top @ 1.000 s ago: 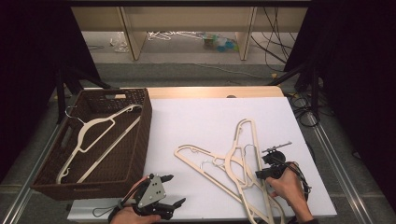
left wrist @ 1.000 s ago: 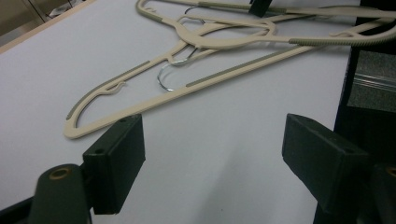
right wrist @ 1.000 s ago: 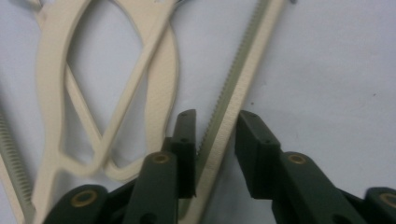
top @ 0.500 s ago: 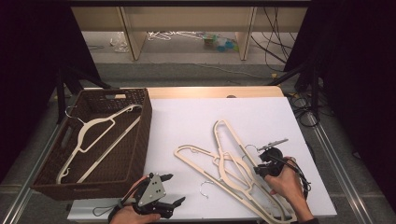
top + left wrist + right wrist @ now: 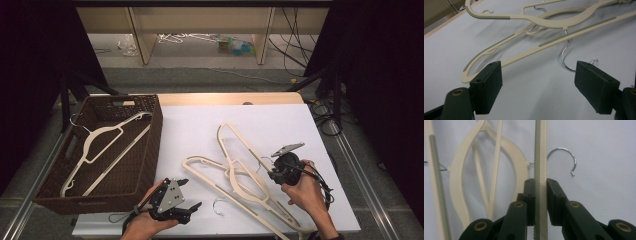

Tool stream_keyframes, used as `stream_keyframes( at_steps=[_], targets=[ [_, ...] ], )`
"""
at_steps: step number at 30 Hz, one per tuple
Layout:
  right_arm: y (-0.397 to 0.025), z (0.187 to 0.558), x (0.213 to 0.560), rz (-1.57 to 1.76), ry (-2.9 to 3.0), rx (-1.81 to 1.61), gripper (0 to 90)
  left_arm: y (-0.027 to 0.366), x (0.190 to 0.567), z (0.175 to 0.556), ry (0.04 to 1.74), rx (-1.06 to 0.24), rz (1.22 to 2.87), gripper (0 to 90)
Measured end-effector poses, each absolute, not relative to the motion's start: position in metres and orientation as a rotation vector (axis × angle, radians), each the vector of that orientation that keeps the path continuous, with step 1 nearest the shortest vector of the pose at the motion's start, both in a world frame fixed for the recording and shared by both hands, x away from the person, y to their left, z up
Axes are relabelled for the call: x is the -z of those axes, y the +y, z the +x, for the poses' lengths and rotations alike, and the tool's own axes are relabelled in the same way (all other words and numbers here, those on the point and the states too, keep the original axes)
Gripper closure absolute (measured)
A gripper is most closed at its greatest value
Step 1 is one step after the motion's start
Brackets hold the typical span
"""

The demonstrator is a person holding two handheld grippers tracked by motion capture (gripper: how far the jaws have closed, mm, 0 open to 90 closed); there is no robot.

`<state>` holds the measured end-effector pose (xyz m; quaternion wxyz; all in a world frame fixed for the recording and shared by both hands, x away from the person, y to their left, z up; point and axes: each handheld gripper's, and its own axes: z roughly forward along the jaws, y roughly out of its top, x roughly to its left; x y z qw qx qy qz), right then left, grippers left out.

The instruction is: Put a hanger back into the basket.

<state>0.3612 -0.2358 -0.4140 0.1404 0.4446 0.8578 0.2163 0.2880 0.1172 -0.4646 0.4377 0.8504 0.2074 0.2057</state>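
Looking maybe a third done: one hanger (image 5: 107, 145) sits in the basket (image 5: 150, 150), two remain on the desk (image 5: 200, 130). Right gripper (image 5: 540, 185) jaws are clamped on a desk hanger (image 5: 540, 150); left gripper (image 5: 537, 82) jaws hang apart, empty.

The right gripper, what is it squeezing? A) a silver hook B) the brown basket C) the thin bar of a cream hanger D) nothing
C: in the right gripper view, the right gripper has its black jaws shut on the thin bar of a cream hanger, with the silver hook free beside it.
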Motion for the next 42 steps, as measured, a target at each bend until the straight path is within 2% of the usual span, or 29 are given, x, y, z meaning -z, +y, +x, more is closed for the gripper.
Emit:
stream_keyframes(
  at_steps=[4, 21, 29, 35, 40, 42],
  targets=[
    [-0.240, 0.369, 0.420, 1.269, 2.487, -0.632, 79.1, 0.118, 0.465, 0.288, 0.510, -0.516, 2.119, 22.4],
    [-0.274, 0.376, 0.392, 1.266, 2.361, -0.713, 79.4, 0.118, 0.464, 0.289, 0.508, -0.510, 2.117, 22.5],
    [-0.261, 0.373, 0.394, 1.170, 2.429, -0.794, 79.5, 0.113, 0.465, 0.295, 0.515, -0.522, 2.110, 22.7],
    [-0.259, 0.373, 0.393, 1.173, 2.405, -0.816, 79.5, 0.094, 0.462, 0.321, 0.491, -0.514, 2.147, 31.9],
    [-0.260, 0.373, 0.393, 1.163, 2.406, -0.818, 79.5, 0.072, 0.471, 0.336, 0.417, -0.460, 2.213, 33.1],
    [-0.261, 0.374, 0.393, 1.150, 2.396, -0.824, 79.5, 0.068, 0.475, 0.335, 0.375, -0.482, 2.237, 33.5]
  ],
)
